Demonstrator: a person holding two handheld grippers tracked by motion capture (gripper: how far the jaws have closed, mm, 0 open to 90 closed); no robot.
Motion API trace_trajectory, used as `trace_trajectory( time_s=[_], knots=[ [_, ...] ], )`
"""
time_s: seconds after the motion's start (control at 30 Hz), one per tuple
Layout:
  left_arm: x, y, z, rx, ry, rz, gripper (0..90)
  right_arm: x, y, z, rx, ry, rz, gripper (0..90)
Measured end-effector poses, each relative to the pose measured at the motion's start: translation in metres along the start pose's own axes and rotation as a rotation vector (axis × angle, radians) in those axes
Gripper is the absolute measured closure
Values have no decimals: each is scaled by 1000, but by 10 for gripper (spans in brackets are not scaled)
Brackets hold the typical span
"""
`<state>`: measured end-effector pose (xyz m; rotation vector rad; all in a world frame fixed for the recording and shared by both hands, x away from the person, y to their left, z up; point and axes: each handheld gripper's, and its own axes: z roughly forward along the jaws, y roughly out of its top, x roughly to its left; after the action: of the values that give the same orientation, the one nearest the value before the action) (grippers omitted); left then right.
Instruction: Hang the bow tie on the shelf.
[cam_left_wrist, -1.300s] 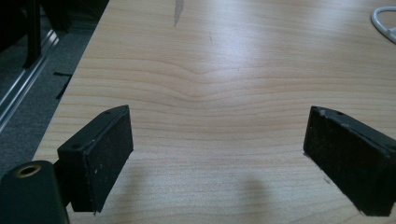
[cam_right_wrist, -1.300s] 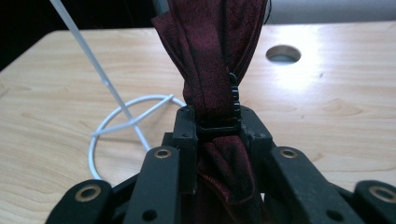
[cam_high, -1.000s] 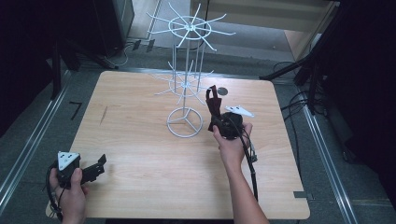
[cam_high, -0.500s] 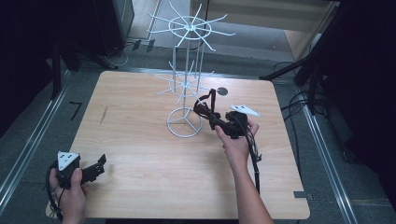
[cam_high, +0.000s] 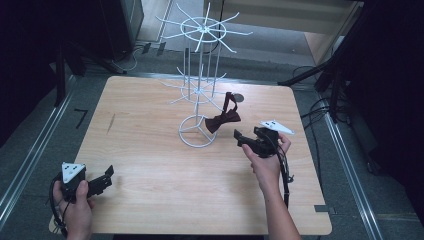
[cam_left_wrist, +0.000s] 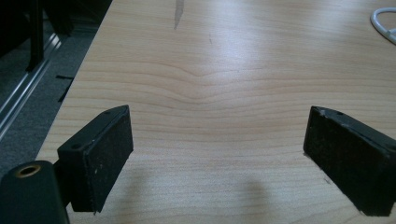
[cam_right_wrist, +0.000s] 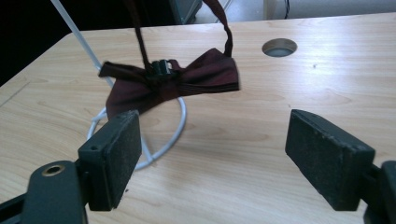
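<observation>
- Now the right gripper (cam_high: 248, 142) has its jaws spread wide, just opened, with nothing between them.
- Released, the bow tie (cam_high: 223, 119) hangs by its strap from a lower arm of the wire rack (cam_high: 199, 95), centre frame; a second ago it was held.
- Lower left, the left gripper (cam_high: 98, 183) idles open over the counter (cam_high: 150, 165).
- Hanging looks done.
</observation>
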<state>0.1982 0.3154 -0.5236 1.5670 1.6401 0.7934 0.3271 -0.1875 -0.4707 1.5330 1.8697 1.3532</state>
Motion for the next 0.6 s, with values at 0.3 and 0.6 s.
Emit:
trace_trajectory(
  time_s=[0.3, 0.6],
  knots=[
    [-1, 0, 0, -10, 8, 10, 90, -23, -13, -29, -26, 4, 15, 162],
    [-2, -1, -1, -21, 9, 13, 90, -44, -30, -48, -31, -8, 39, 148]
  ],
)
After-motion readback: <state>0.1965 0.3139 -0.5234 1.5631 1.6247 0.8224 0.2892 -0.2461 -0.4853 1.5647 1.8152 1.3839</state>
